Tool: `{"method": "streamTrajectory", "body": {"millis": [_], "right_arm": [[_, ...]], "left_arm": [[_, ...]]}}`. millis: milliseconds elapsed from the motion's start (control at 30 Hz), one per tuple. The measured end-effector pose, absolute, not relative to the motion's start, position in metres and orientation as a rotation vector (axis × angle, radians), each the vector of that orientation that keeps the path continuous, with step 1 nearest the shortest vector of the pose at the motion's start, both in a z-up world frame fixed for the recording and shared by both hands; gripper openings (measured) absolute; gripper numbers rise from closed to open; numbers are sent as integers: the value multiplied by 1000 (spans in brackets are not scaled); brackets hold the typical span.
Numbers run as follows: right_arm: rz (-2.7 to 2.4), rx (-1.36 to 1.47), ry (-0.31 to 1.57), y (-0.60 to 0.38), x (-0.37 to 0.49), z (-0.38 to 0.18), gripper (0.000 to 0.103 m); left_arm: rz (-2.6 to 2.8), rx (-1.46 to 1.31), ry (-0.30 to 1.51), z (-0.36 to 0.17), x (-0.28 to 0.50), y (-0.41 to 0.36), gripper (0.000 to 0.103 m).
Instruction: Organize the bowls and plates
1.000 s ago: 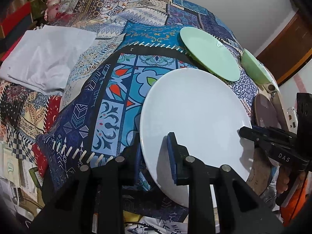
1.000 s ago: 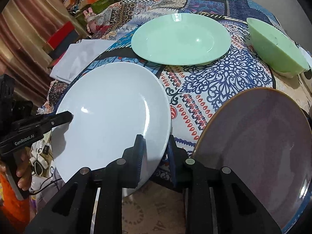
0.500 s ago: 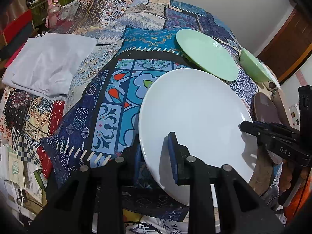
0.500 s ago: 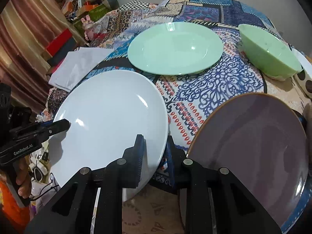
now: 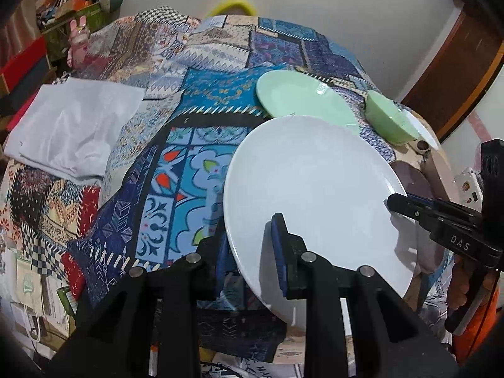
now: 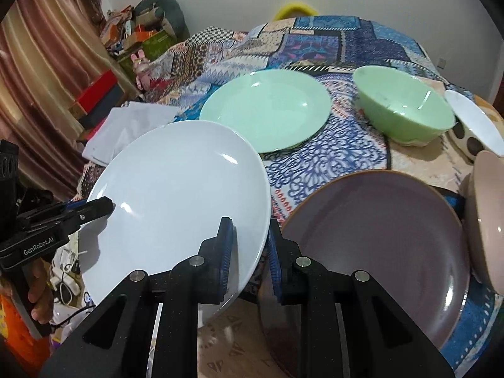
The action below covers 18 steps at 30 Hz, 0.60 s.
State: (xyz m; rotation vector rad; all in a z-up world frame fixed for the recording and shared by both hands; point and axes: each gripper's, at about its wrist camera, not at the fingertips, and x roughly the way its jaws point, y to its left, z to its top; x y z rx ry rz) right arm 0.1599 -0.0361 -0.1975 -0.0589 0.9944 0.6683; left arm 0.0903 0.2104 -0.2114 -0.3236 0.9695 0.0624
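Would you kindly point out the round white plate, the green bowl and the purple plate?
Round white plate [image 6: 176,189]: right wrist view, centre of its face.
Green bowl [image 6: 400,104]: right wrist view, inner wall.
Purple plate [image 6: 378,236]: right wrist view, middle of its face.

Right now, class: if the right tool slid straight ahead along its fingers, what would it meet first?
The right tool already grips the white plate, lifted and tilted. Pushed straight ahead with it, the green plate probably comes first, though depth is uncertain.
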Motion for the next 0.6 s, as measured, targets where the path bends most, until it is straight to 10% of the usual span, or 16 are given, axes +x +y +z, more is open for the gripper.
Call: {"method": "streamTrajectory", "body": {"millis": [600], "right_arm": [[606, 8, 926, -104, 157, -173, 20]], "left_arm": [[-13, -263, 924, -179, 108, 148, 26]]}}
